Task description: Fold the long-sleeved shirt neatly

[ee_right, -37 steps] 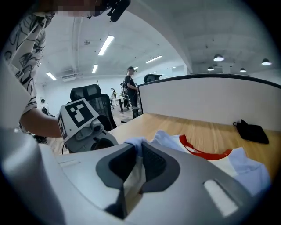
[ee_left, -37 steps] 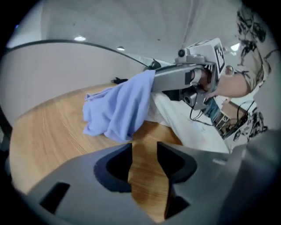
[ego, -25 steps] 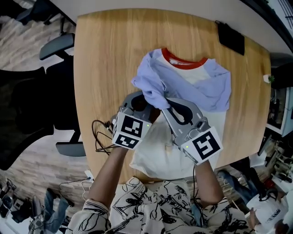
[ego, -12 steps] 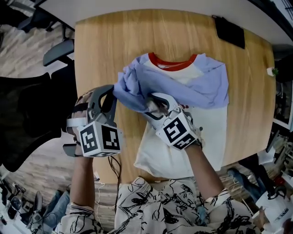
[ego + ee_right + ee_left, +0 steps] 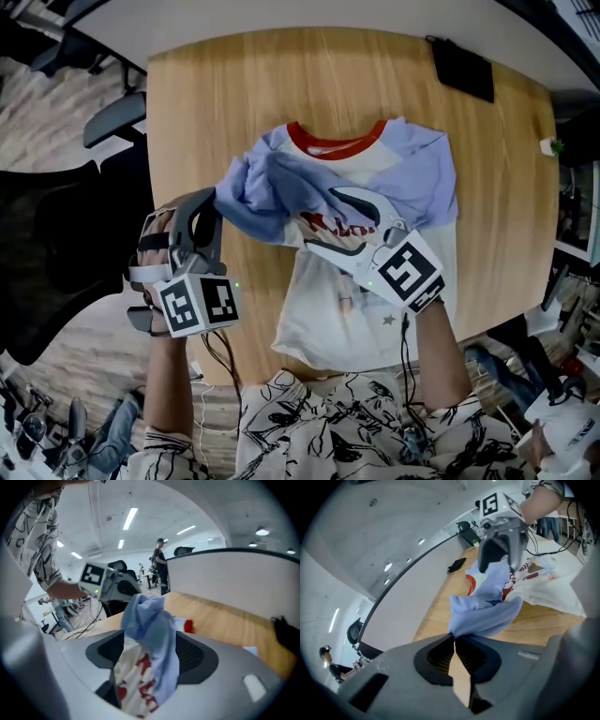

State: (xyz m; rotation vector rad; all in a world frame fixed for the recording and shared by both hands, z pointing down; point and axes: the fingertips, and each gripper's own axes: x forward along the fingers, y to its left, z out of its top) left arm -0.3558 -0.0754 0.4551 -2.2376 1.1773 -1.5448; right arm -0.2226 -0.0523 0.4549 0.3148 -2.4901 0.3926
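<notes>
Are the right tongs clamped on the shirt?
No, the right tongs have just been opening; their jaws stand apart with the shirt hanging loose between them.

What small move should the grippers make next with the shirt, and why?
Probably draw the right gripper back off the shirt: its jaws have just been opening, with cloth loose between them, while the left gripper is shut on the sleeve and can spread it.

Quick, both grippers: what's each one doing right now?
Left gripper: shut on the blue sleeve.
Right gripper: open, jaws just been opening, shirt fabric between them.
</notes>
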